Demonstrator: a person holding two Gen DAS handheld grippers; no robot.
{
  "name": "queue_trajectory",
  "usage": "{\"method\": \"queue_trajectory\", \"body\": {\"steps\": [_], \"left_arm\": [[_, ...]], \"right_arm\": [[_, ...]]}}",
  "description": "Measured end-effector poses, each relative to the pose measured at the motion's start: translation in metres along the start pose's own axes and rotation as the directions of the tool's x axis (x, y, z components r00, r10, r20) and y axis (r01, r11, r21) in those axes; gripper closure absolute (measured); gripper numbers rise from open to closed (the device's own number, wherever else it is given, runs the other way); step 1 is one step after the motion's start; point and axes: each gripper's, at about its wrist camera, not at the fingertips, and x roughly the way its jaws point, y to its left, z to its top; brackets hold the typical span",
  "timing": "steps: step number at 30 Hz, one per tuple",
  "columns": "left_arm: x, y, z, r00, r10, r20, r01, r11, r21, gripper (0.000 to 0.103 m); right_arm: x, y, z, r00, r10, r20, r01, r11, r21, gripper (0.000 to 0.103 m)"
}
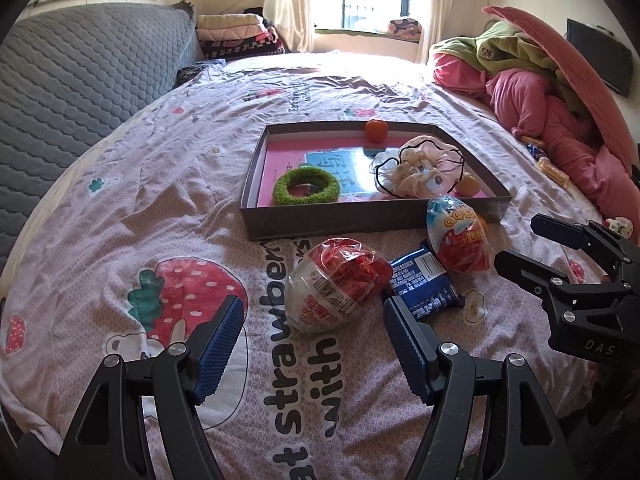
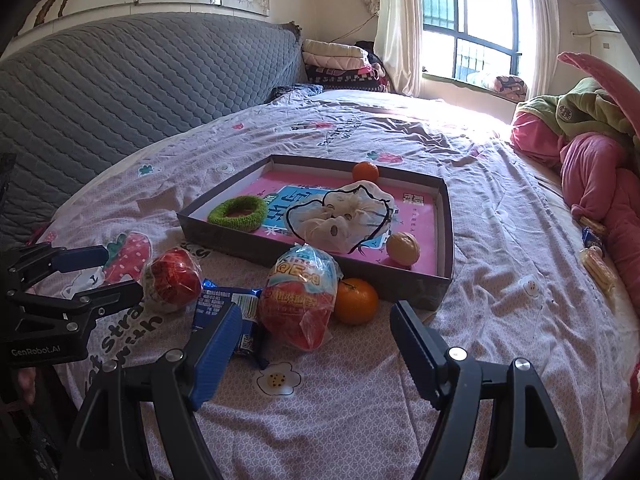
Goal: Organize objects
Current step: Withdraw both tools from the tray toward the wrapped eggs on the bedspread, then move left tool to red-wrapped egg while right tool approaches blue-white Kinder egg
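A shallow grey box [image 1: 320, 222] [image 2: 224, 236] lies on the bed, holding a green ring [image 1: 306, 186] [image 2: 237, 213], a frilly scrunchie [image 1: 420, 168] [image 2: 344, 218], an orange [image 1: 376, 130] [image 2: 365, 171] and a walnut [image 1: 467, 185] [image 2: 403, 248]. In front of it lie a red-white egg toy [image 1: 338, 286] [image 2: 172, 280], a blue snack packet [image 1: 424, 282] [image 2: 236, 304], a blue-red egg toy [image 1: 458, 236] [image 2: 300, 300] and a loose orange [image 2: 355, 301]. My left gripper [image 1: 314, 320] is open just before the red-white egg. My right gripper [image 2: 316, 328] is open just before the blue-red egg.
The bed has a pink strawberry-print sheet [image 1: 160, 200]. A grey quilted headboard [image 1: 80, 80] stands at the left. Pink and green bedding [image 1: 540, 92] is piled at the right, with snack packets [image 2: 596, 256] beside it. Folded blankets [image 2: 340, 64] sit by the window.
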Motion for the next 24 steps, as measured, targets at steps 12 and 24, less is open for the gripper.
{"method": "queue_trajectory", "body": {"steps": [12, 24], "left_arm": [[0.014, 0.001, -0.013, 0.999, 0.026, -0.032, -0.025, 1.0, 0.017, 0.029], [0.023, -0.001, -0.012, 1.0, -0.013, -0.006, 0.013, 0.999, 0.029, 0.029]], "right_arm": [[0.006, 0.007, -0.011, 0.999, -0.004, -0.041, 0.004, 1.0, 0.004, 0.027], [0.024, -0.001, -0.007, 0.998, -0.012, -0.065, 0.017, 0.997, 0.074, 0.027]]}}
